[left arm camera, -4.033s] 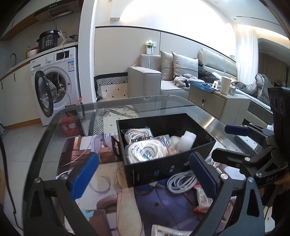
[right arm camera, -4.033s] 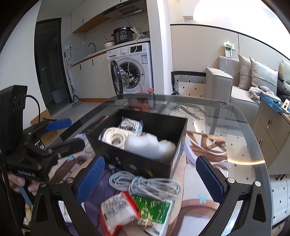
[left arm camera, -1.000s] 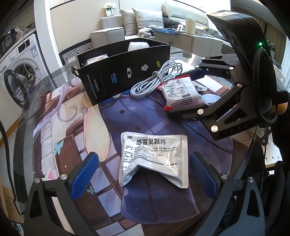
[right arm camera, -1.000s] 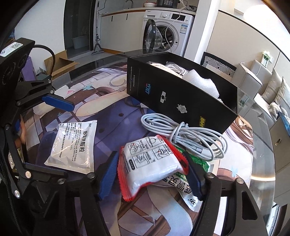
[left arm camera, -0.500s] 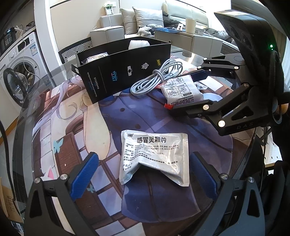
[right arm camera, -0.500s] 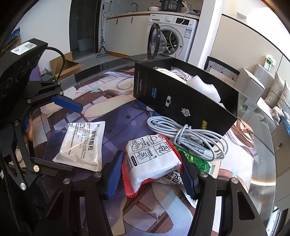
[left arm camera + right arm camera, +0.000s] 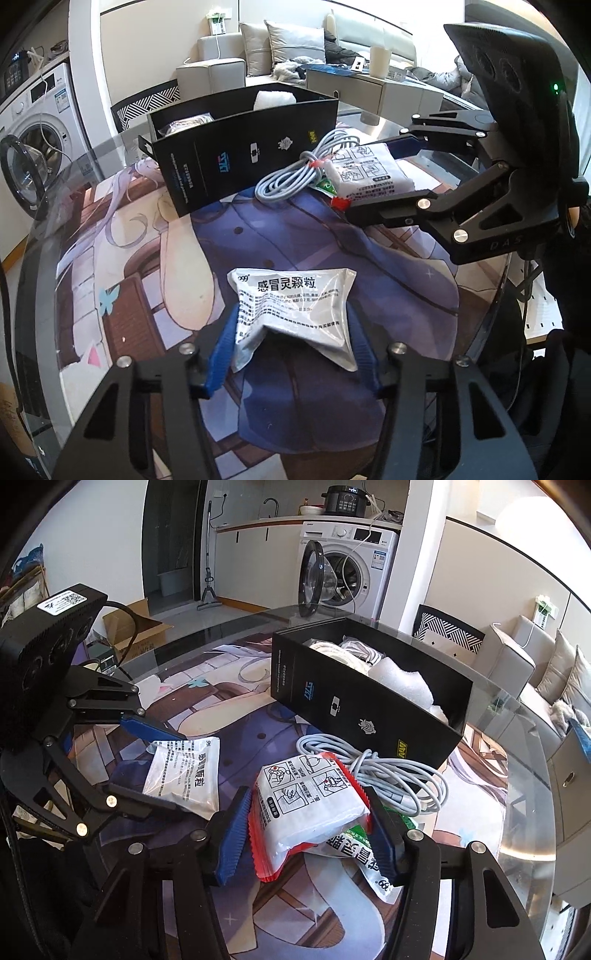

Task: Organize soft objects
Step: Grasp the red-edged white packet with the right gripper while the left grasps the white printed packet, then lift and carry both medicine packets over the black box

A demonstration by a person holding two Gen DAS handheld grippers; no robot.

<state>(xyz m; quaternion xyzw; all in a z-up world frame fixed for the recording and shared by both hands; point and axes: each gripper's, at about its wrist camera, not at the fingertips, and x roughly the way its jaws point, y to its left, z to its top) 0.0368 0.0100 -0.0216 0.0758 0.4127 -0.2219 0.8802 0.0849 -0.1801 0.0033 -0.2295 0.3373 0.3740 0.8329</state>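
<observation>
The left tool (image 7: 291,347) is pressed against a silver sachet (image 7: 293,306) with black printed text; its two blue pads touch the near corners of the sachet, one on each side, and the packet bulges up between them. The sachet lies on the printed mat (image 7: 155,258) that covers the glass bench (image 7: 40,206).

The right tool (image 7: 306,834) pinches a white packet with red edge (image 7: 310,801). Its blue pads sit on both sides of the packet, and the packet is squeezed and a little tilted. Under this packet lies a green and white sachet (image 7: 360,845), partly hidden. Just beside them, on the far side, is a coiled grey cable (image 7: 384,771), which touches the red edge of the packet.

Behind the cable stands an open black box (image 7: 354,709) on the mat. Inside it are white cable coils (image 7: 343,653) at one end and a piece of white foam wrap (image 7: 402,683) at the other end.

In the left wrist view the right tool (image 7: 373,181) is seen from the side, near the box front. Far behind, a washing machine (image 7: 343,568) with open door stands under a kitchen counter.
</observation>
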